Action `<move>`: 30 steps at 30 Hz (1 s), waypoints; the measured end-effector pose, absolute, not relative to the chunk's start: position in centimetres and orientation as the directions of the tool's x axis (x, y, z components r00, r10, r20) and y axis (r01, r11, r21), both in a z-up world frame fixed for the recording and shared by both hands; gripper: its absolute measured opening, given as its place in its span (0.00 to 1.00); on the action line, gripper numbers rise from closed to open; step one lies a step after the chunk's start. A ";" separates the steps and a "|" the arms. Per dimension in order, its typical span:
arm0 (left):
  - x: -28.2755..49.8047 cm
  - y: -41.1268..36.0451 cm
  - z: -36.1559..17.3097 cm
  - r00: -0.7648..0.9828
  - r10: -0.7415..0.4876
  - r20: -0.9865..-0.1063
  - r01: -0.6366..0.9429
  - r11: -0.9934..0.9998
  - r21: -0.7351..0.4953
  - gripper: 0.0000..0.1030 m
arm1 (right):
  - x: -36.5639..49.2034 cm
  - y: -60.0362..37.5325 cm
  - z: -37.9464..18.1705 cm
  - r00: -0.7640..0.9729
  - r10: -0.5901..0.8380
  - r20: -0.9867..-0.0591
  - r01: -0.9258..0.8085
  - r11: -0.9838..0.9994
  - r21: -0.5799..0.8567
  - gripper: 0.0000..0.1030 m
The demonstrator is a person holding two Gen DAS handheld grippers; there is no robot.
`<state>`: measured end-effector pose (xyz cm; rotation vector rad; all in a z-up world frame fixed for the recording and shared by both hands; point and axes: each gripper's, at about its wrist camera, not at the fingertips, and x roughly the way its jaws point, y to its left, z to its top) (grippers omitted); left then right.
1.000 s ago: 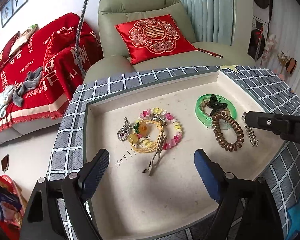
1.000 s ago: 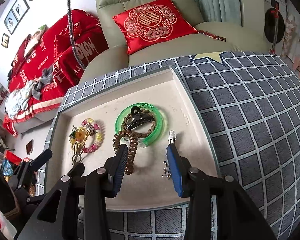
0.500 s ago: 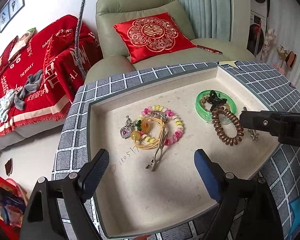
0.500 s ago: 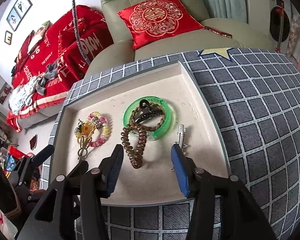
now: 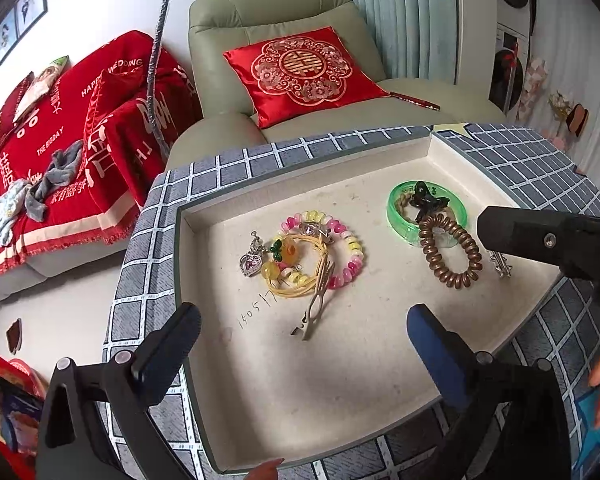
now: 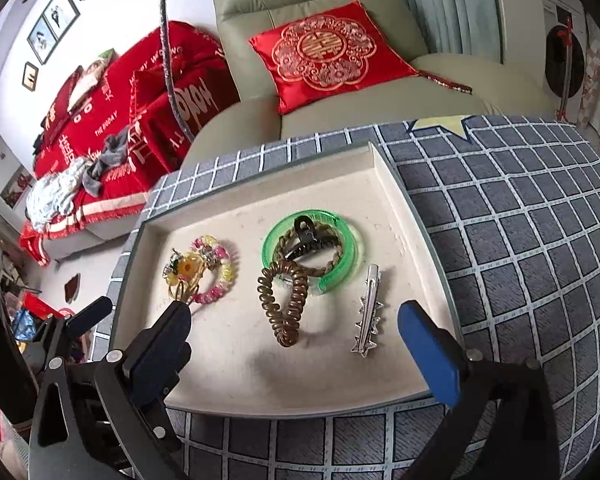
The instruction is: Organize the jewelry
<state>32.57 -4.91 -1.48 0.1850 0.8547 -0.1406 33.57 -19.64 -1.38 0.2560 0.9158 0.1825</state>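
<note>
Both claws are hovering over the tray [image 6: 384, 164] with nothing between their pads. The left claw [image 5: 300, 344] is standing wide. The right claw [image 6: 296, 332] has just been opening and is now standing wide as well, empty.

All the jewelry is lying inside the tray, which is sitting on the checked cloth of the counter [image 6: 520, 240]:
- Silver hair clip [image 6: 368, 312], flat on the tray floor nearest the right claw's blue pad. It looks stiff, thin and light; likely slippery, and best pinched across its narrow width at mid-length.
- Brown coil hair tie [image 6: 284, 300], one end lapping over the green bangle. It looks soft and springy; it would probably stretch and drag the bangle unless it is being lifted by its free lower loop.
- Green bangle [image 6: 342, 268], with a black claw clip [image 6: 306, 236] and a braided band resting in its ring. The bangle looks rigid and smooth; a grip across the rim seems safest.
- Bead bracelet [image 5: 348, 252], tangled with a yellow cord, a heart charm [image 5: 250, 266] and a second metal clip [image 5: 316, 308]. Light and loose; lifting one piece may be pulling the others along.

The tray walls are standing low all round. Bare floor is lying open at the near edge, giving the claws room for coming in from above
</note>
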 end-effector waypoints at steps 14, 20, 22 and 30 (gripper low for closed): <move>29.4 -4.5 0.1 0.655 -0.027 -0.755 0.184 0.975 0.124 1.00 | 30.8 -20.3 -1.5 0.560 0.225 -0.797 -0.019 0.966 0.259 1.00; 26.3 -3.9 0.7 0.666 -0.032 -0.745 0.157 0.983 0.098 1.00 | 27.6 -20.6 -0.8 0.598 0.209 -0.774 -0.019 0.969 0.247 1.00; 25.2 -3.7 0.8 0.676 -0.028 -0.736 0.143 0.985 0.094 1.00 | 26.5 -20.8 -0.6 0.616 0.198 -0.763 -0.015 0.971 0.240 1.00; 21.2 -2.5 0.7 0.714 0.013 -0.700 0.047 0.997 0.066 1.00 | 22.2 -20.5 0.6 0.691 0.140 -0.709 -0.018 0.984 0.177 1.00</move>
